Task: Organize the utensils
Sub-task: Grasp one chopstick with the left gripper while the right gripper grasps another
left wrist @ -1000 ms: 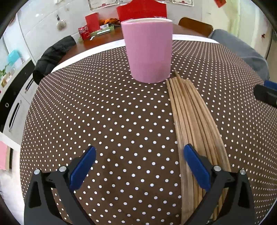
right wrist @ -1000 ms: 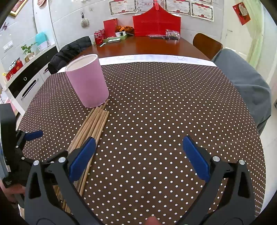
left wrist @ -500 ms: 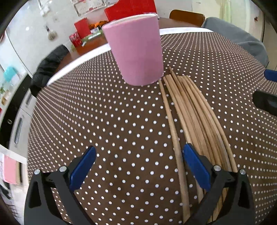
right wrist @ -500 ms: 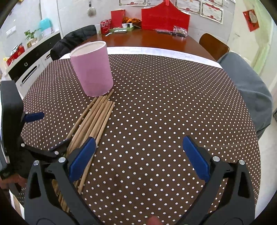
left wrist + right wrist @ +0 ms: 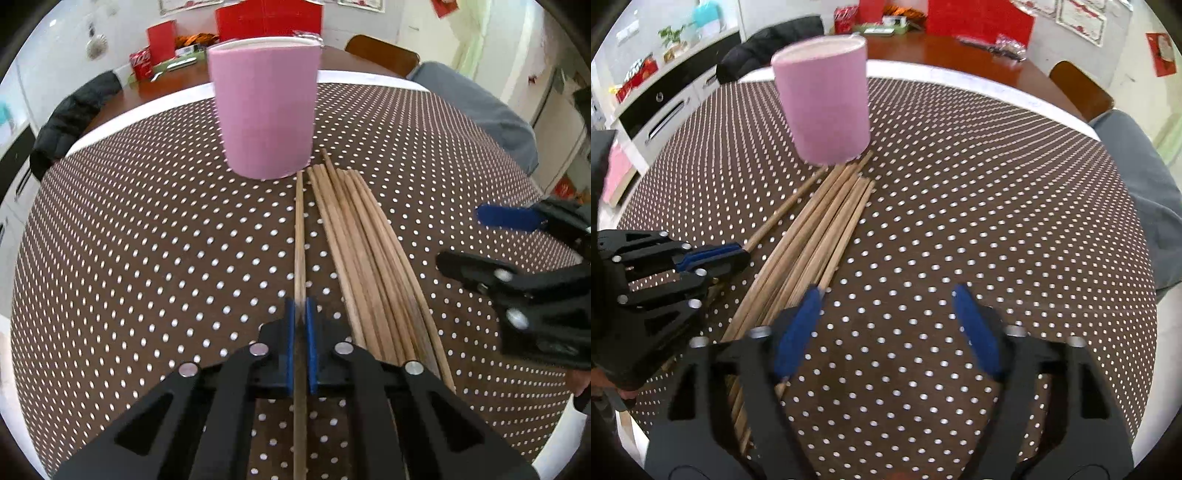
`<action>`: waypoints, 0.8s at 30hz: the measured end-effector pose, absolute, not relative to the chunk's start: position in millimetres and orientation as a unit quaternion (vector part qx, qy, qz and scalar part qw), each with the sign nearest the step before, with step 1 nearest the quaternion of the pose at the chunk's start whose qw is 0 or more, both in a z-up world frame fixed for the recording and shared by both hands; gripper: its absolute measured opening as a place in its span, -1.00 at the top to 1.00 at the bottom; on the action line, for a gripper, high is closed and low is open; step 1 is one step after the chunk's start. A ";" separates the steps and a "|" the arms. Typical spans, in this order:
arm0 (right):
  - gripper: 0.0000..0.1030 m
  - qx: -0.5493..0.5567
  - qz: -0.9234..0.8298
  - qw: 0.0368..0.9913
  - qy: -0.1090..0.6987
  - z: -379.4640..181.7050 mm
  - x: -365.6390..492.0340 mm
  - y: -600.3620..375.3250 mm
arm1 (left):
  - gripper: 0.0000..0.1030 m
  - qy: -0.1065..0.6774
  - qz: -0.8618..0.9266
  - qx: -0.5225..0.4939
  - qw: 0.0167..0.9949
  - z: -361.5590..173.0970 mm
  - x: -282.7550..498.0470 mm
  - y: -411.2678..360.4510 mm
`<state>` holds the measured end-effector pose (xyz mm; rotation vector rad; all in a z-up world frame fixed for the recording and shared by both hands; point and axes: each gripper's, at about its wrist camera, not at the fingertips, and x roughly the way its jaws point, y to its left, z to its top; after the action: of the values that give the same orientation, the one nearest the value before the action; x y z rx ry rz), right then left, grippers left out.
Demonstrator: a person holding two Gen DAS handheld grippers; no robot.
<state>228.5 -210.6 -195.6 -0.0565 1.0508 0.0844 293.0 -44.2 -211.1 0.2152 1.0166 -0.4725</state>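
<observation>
The left gripper (image 5: 301, 314) has its two blue pads pressed together on a single wooden chopstick (image 5: 299, 229), gripping it partway along its length, so the stick runs forward from the pads across the brown polka-dot tablecloth (image 5: 147, 240) toward the base of the pink cup (image 5: 264, 107). The stick's far tip lies just beside the bottom of the cup; whether it touches is hard to tell. In the right wrist view the same left gripper (image 5: 735, 253) sits near the left edge of the table, with the chopstick (image 5: 786, 208) angling away from it toward the cup (image 5: 825, 98). Just to the right of the held stick lies the bundle of chopsticks (image 5: 365, 258), flat on the cloth, packed side by side, their far ends fanned slightly near the cup's base. The cup stands upright toward the far side of the table. The right gripper (image 5: 886, 325) is spread wide with nothing between its blue pads; its left pad (image 5: 798, 332) hangs over the near ends of the bundle (image 5: 820, 229), and its right pad sits above bare cloth. From the left wrist view the right gripper (image 5: 476, 236) shows at the right edge of the table, clear of the sticks.
</observation>
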 end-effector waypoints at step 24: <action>0.79 -0.047 0.066 0.822 0.564 -206.7 264.4 -164.1 | 0.88 0.463 -0.209 0.087 0.857 -210.0 279.3 -13.6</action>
<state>264.4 -164.1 -206.7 -0.1000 1.2000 0.1411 279.3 -13.6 -210.0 0.1834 0.9721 -0.4394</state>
